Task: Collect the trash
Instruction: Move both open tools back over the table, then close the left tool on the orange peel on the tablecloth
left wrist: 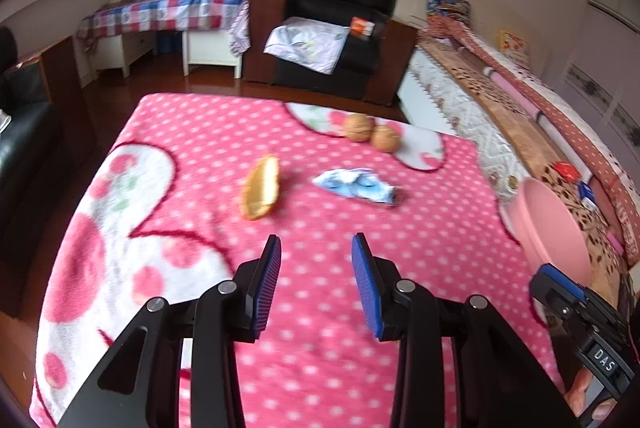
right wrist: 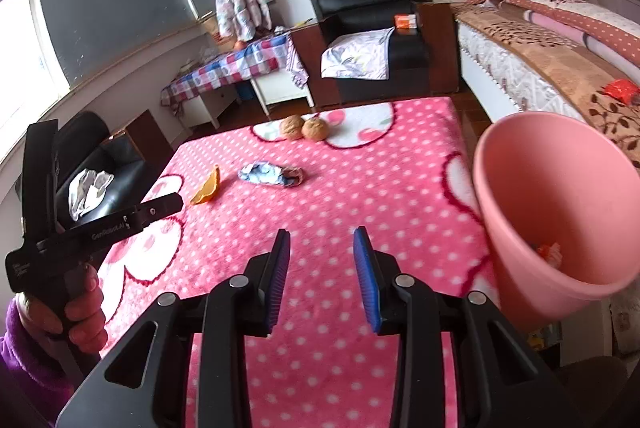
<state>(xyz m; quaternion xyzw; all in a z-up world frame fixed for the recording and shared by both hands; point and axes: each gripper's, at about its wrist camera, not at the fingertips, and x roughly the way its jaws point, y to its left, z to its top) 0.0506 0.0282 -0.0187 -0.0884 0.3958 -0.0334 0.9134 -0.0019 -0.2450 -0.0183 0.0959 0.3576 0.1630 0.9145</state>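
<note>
On the pink polka-dot blanket [left wrist: 320,308] lie an orange peel [left wrist: 260,191], a crumpled blue-and-white wrapper [left wrist: 354,185] and two walnuts [left wrist: 358,127]. My left gripper [left wrist: 316,242] hovers short of the peel and wrapper, open, with nothing between its blue pads. My right gripper [right wrist: 322,234] is also open and empty, over the blanket's near part. In its view the peel [right wrist: 208,187], the wrapper [right wrist: 270,175] and the walnuts [right wrist: 304,127] lie farther off. A pink bin [right wrist: 560,207] is close on its right, with an orange scrap inside.
A hand in a purple sleeve [right wrist: 24,340] holds the left tool at the left edge. The pink bin [left wrist: 552,228] is at the blanket's right edge, a patterned bed [left wrist: 500,107] beyond it. A black armchair [left wrist: 336,27] and a checked-cloth table [left wrist: 168,11] stand behind.
</note>
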